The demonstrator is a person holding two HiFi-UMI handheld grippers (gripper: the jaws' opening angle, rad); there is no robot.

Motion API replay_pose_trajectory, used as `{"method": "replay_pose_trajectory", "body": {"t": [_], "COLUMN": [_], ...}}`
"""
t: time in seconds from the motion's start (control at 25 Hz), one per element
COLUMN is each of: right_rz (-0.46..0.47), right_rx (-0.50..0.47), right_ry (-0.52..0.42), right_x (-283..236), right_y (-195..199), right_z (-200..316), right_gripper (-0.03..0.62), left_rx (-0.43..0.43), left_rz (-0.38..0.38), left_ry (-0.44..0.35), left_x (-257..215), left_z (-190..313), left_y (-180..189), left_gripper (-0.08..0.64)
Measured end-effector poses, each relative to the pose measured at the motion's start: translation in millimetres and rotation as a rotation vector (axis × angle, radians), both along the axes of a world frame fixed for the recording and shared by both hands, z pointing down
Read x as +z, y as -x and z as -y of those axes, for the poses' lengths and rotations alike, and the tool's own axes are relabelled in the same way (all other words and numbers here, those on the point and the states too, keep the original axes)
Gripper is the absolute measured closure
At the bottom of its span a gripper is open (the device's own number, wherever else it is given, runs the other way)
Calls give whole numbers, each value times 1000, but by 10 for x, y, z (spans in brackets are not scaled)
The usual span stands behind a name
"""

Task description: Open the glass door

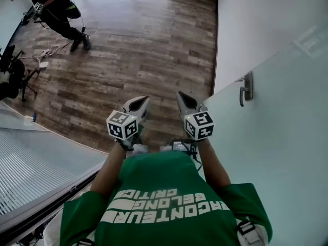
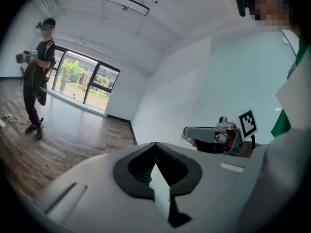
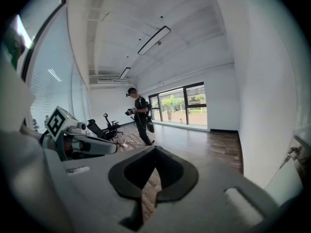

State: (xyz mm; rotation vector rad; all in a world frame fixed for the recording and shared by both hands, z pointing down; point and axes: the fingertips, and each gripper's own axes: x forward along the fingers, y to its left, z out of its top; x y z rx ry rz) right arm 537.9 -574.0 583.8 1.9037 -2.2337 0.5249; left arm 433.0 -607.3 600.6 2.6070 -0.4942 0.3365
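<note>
Head view: left gripper point(image 1: 143, 100), right gripper point(image 1: 181, 95) closed, empty.

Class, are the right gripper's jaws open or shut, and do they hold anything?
Shut and empty: the right gripper shows its jaw tips meeting, nothing between them. The door handle stands apart.

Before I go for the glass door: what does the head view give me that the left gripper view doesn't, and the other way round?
Head view only: the door handle on the glass door, off to the right of the right tongs. Left gripper view only: the far windows and the ceiling lights. Both: the left tongs and the right tongs, each shut and empty, another person standing apart, and the wood floor.
</note>
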Motion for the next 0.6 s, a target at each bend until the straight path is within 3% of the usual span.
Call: {"method": "replay_pose_trajectory", "body": {"t": [0.28, 0.6], "right_rz": [-12, -24], "right_rx": [-72, -101], "right_ry": [22, 26], "right_x": [59, 82], "right_y": [359, 370], "right_z": [56, 195], "right_gripper": [600, 600], "left_rx": [-50, -75], "left_rz": [-8, -14], "left_ry": [25, 20], "left_x": [35, 36], "left_z": [205, 367], "left_y": [270, 318], "left_gripper": [543, 543]}}
